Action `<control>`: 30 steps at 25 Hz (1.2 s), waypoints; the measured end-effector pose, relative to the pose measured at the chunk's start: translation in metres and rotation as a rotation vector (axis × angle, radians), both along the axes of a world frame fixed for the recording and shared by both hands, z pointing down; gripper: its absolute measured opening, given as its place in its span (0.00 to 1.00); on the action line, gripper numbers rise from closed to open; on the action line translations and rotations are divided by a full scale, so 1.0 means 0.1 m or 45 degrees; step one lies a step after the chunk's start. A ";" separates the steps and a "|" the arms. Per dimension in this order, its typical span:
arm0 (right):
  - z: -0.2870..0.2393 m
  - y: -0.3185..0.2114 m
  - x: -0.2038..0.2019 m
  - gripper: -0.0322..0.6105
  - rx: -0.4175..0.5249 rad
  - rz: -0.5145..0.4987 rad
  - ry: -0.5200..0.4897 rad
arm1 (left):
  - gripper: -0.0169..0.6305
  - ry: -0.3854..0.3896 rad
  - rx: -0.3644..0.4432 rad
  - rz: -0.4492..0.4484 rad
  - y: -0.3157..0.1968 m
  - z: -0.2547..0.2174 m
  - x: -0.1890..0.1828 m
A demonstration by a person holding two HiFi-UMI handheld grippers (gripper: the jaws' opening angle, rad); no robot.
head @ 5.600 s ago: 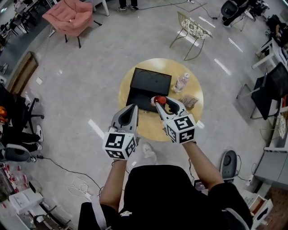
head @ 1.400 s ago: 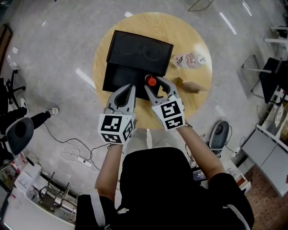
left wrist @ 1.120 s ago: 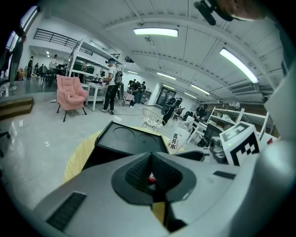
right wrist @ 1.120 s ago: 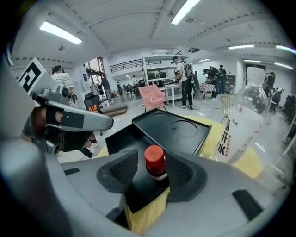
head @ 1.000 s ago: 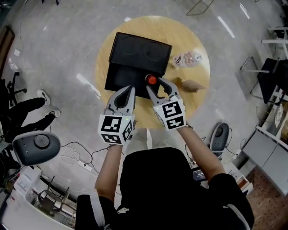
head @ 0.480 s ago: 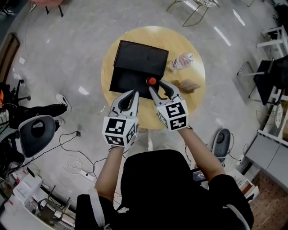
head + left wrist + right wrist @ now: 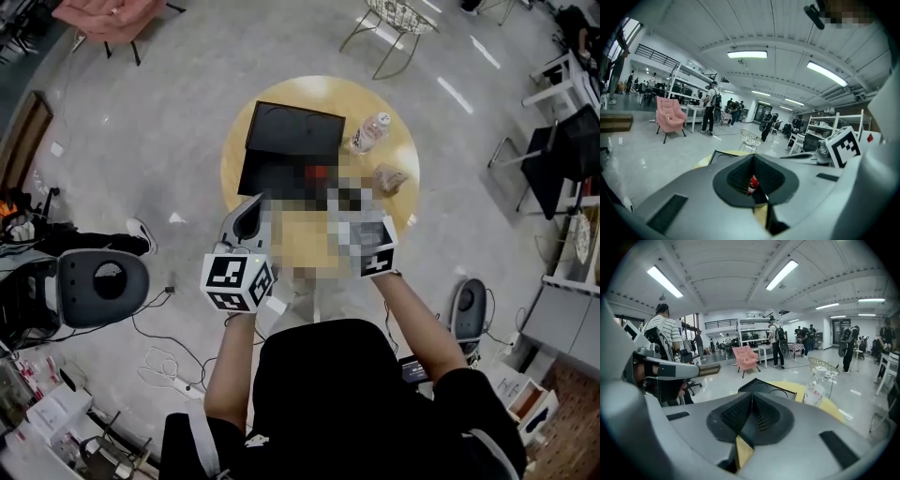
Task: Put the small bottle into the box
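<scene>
A small red-and-white bottle (image 7: 752,184) shows through the slit under my left gripper (image 7: 752,159); whether it stands inside the box I cannot tell. The black box (image 7: 281,173) lies open on the round yellow table (image 7: 394,202), its lid (image 7: 295,131) raised behind it. My left gripper (image 7: 248,214) hangs shut and empty over the table's near left edge. The jaws of my right gripper (image 7: 752,397) are closing, have come together, and hold nothing. A mosaic patch hides its fingers in the head view; only its marker cube (image 7: 377,255) shows.
A clear water bottle (image 7: 369,133) stands right of the box, with a snack packet (image 7: 389,178) in front of it. An office chair (image 7: 103,281) is on the floor at the left, a wire chair (image 7: 394,19) beyond the table, and cables lie near my feet.
The right gripper's open jaws stood round the red-capped bottle half a second ago; now they are together and empty, drawn back from it. The left gripper has moved little.
</scene>
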State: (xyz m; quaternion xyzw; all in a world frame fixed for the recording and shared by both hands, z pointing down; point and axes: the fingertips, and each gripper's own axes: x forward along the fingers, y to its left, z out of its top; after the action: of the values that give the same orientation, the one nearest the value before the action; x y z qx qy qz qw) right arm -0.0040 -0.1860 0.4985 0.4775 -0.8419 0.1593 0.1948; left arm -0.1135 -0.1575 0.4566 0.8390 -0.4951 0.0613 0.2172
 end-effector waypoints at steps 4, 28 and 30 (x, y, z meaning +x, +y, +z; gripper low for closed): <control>-0.19 0.15 0.02 0.05 0.029 0.015 -0.022 | 0.04 -0.006 0.058 0.029 0.13 -0.18 0.04; -1.37 0.85 0.40 0.05 0.271 -0.127 -0.109 | 0.04 -0.012 0.340 -0.045 0.93 -1.35 0.57; -1.41 0.94 0.44 0.05 0.286 -0.138 -0.107 | 0.04 -0.018 0.350 -0.052 1.05 -1.38 0.63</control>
State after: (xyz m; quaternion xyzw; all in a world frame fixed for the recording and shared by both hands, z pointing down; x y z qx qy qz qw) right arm 0.0400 -0.0920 0.3577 0.4431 -0.8864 0.0731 0.1128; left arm -0.0502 -0.0529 0.3183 0.8501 -0.5174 -0.0058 0.0982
